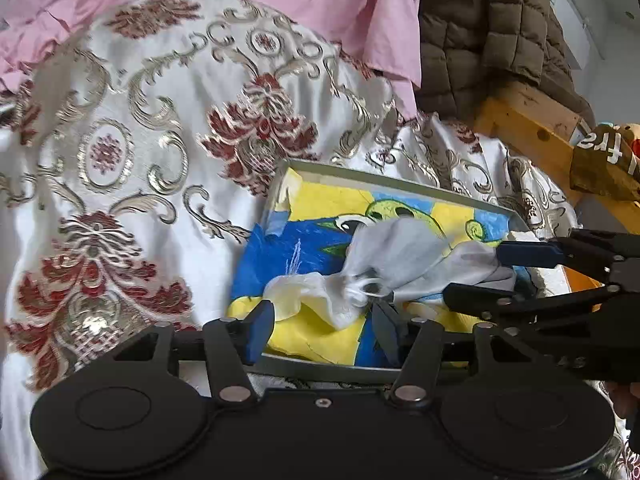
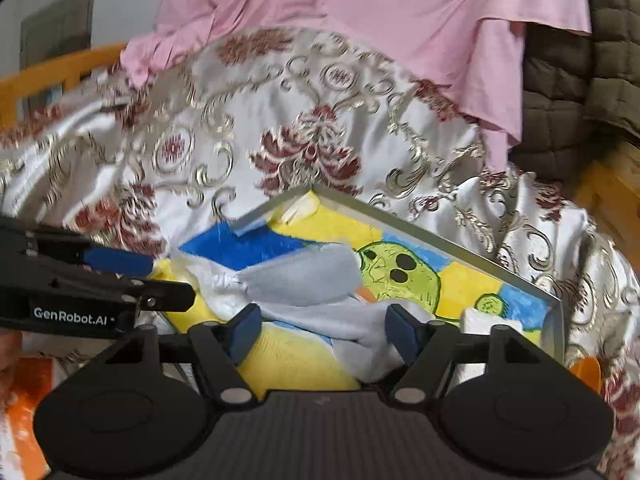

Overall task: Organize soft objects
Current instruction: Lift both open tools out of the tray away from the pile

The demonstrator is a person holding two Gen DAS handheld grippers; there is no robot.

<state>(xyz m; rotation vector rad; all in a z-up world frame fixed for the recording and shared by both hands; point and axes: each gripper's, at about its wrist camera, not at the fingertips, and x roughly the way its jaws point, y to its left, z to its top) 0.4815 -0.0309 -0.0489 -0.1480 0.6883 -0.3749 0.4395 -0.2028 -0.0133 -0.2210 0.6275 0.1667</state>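
Both grippers, left and right, gape over seemingly loose grey cloth inside tray rim.

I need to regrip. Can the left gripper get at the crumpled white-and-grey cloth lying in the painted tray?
Probably yes: the left gripper is open, the cloth lies uncovered just ahead, though the right gripper crowds its far end.

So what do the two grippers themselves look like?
Both match: the left gripper and right gripper are matte black linkage frames with silver pivot pins, two round black discs at the base, and blue pads on the fingers. The left one's side reads "GenRobot.AI" in white.
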